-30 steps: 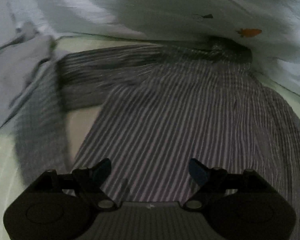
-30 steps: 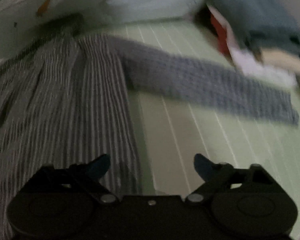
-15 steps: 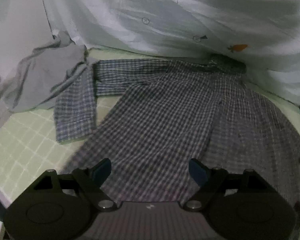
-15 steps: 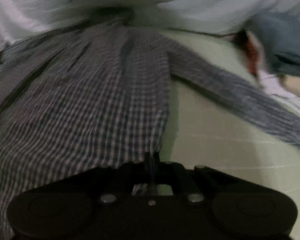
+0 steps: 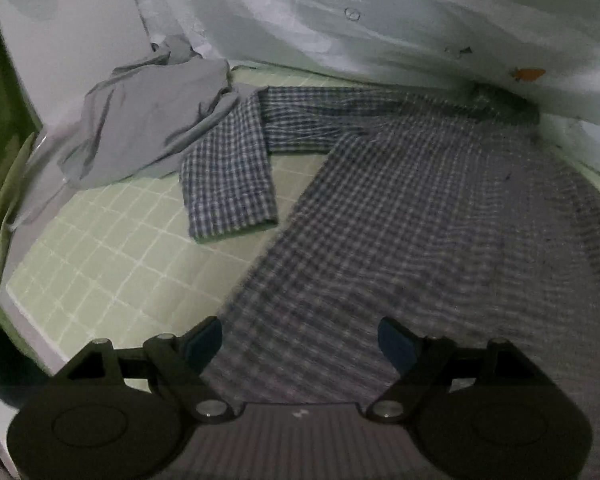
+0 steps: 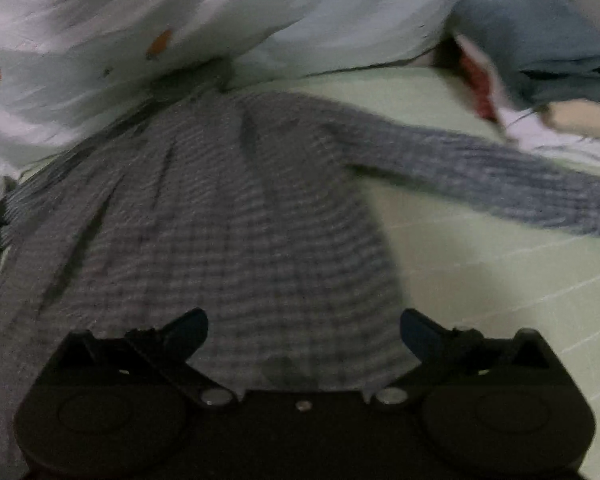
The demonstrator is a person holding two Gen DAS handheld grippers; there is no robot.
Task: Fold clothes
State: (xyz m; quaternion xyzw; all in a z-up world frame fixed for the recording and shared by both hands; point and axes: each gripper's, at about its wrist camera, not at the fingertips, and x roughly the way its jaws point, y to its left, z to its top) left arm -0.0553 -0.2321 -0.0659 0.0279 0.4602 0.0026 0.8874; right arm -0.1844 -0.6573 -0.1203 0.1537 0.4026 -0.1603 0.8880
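Our right gripper (image 6: 304, 330) has just sprung open, releasing the blue-and-white checked cotton shirt (image 6: 228, 216); our left gripper (image 5: 300, 340) gapes empty. Sleeves at two o'clock await folding.

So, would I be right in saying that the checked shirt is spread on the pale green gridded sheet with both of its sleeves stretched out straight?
Not quite: only one sleeve is straight. The left wrist view shows the checked shirt on the pale green gridded sheet with one sleeve bent back at the elbow beside a crumpled grey garment. The other sleeve, in the right wrist view, does lie stretched out.
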